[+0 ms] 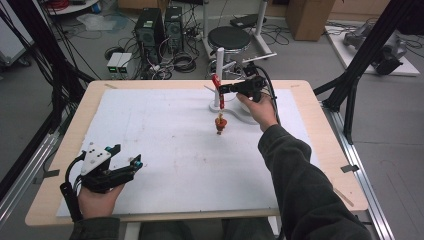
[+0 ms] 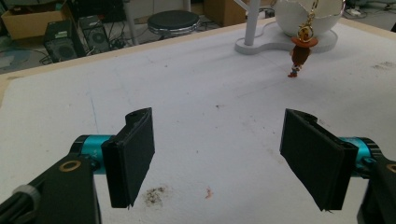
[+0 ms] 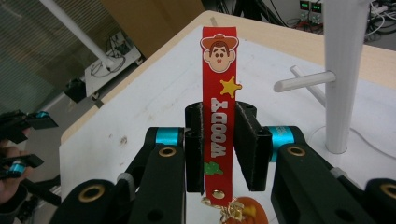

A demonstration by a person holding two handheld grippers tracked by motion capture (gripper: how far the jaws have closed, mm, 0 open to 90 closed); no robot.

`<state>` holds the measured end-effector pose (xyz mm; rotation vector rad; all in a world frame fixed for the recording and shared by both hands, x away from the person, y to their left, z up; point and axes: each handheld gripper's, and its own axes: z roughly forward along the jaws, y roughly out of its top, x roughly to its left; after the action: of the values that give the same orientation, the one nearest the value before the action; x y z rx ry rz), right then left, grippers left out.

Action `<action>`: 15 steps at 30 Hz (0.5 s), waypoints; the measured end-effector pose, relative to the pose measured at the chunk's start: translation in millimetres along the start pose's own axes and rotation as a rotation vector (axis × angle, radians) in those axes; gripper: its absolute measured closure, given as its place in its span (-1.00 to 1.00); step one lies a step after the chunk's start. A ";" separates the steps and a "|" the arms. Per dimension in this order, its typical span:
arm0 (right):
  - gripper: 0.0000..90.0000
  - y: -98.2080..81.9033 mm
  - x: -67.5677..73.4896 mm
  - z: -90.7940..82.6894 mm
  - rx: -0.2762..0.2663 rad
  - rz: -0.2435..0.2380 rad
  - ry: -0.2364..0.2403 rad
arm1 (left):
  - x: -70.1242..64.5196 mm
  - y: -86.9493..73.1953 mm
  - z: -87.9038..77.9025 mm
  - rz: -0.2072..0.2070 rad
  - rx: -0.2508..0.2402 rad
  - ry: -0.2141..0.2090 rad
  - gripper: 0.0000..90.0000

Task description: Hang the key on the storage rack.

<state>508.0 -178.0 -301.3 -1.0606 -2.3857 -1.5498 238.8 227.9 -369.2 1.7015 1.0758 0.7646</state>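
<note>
My right gripper (image 1: 223, 90) (image 3: 219, 145) is shut on a red rubber keychain strap (image 3: 218, 88) with a cowboy face and the word WOODY. The strap (image 1: 217, 84) stands upright between the pads. A small orange-hatted figure (image 1: 220, 124) (image 2: 300, 50) hangs below it on a gold chain, just above the white mat. A white peg stand (image 1: 219, 65) (image 3: 343, 74) rises right behind the strap, with a short peg (image 3: 302, 82) pointing sideways. At the near left of the table my left gripper (image 1: 127, 155) (image 2: 223, 158) is open, with nothing between its pads.
A white mat (image 1: 165, 150) covers most of the wooden table (image 1: 320, 125). The stand's flat white base (image 1: 241, 116) (image 2: 275, 43) lies at the far centre. Beyond the table's far edge are a black stool (image 1: 229, 37), computer cases (image 1: 150, 30) and cables.
</note>
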 end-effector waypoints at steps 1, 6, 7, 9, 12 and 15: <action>0.66 -0.2 -1.5 0.4 -0.001 0.008 0.003 | 0.0 0.0 0.0 0.000 0.000 0.000 -0.41; 0.66 -1.6 -8.2 4.4 0.011 0.022 -0.002 | 0.7 -0.8 0.8 0.001 0.003 -0.002 -0.41; 0.66 -1.9 -8.9 5.2 0.017 0.029 -0.005 | 0.9 -0.9 0.8 0.002 0.005 -0.001 -0.41; 0.66 -2.1 -10.0 6.3 0.019 0.030 -0.006 | 0.8 -1.2 1.3 -0.001 0.005 -0.002 -0.41; 0.66 -2.6 -12.9 8.2 0.019 0.035 -0.009 | 0.8 -1.5 2.0 0.002 0.005 0.000 -0.41; 0.66 -3.8 -17.1 10.5 0.025 0.044 -0.014 | 1.0 -1.7 2.4 -0.001 0.007 0.000 -0.41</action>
<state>521.4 -178.5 -316.7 -1.1146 -2.3670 -1.4998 240.7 228.2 -371.7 1.7068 1.0806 0.7609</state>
